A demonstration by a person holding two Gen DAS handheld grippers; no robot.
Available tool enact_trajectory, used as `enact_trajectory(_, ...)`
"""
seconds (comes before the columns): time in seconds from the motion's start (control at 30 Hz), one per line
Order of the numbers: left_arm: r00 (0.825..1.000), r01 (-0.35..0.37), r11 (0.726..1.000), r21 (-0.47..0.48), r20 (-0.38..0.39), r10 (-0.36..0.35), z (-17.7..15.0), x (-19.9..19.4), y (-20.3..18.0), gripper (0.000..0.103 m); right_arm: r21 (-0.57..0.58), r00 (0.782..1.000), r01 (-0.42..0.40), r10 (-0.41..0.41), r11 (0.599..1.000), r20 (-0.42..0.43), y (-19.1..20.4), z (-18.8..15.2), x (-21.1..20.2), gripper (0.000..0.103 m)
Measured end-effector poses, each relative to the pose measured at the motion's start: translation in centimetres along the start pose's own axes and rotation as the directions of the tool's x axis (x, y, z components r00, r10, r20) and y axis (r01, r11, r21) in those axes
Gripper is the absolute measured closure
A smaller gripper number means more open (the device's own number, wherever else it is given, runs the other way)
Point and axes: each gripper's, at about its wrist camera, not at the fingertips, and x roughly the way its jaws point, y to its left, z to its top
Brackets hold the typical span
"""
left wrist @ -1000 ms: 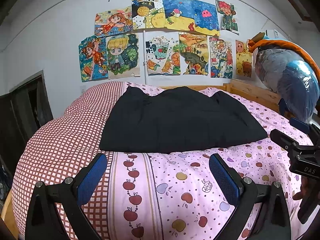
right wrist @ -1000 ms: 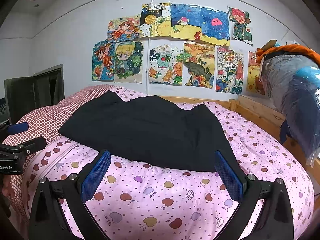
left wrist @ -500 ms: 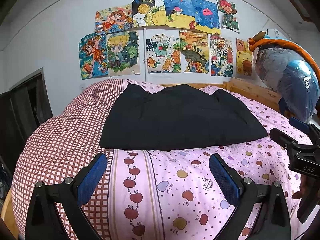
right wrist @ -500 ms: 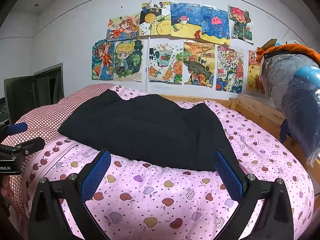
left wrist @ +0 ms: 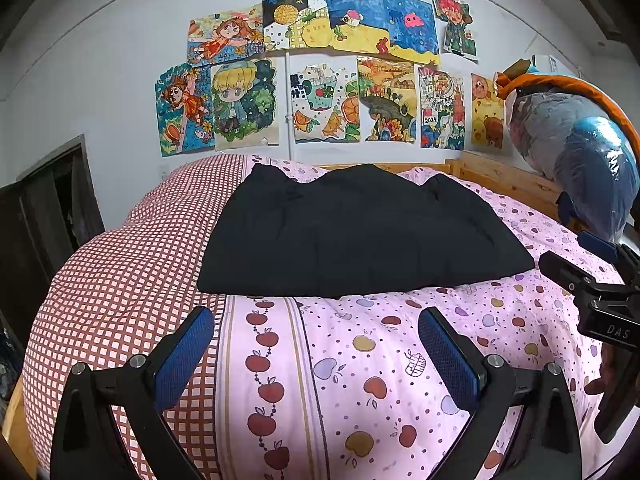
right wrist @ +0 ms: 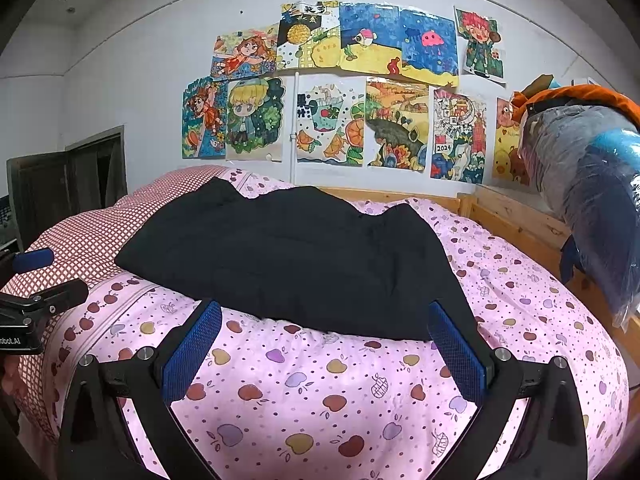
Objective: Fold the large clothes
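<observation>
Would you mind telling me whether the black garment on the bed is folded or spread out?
Folded, it appears: the black garment lies as a compact, thick-edged rectangle on the pink quilt, with no sleeves or legs showing.

We see a big bed with a pink quilt (left wrist: 400, 360) covered in little apples, and a red checked part (left wrist: 120, 280) on its left. Bright drawings (right wrist: 332, 92) hang on the white wall (right wrist: 140, 80). A wooden bed frame (right wrist: 516, 216) holds a shiny plastic-wrapped bundle (right wrist: 592, 184).
</observation>
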Motion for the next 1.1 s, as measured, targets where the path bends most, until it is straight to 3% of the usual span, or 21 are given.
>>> enact_trajectory(1.1, 1.0, 0.0, 1.0, 0.004, -0.026, 0.0, -0.55, 0.48, 0.22, 0.0, 0.007, 1.0, 0.01, -0.01, 1.0, -0.01, 0.43, 0.11, 0.18, 0.002)
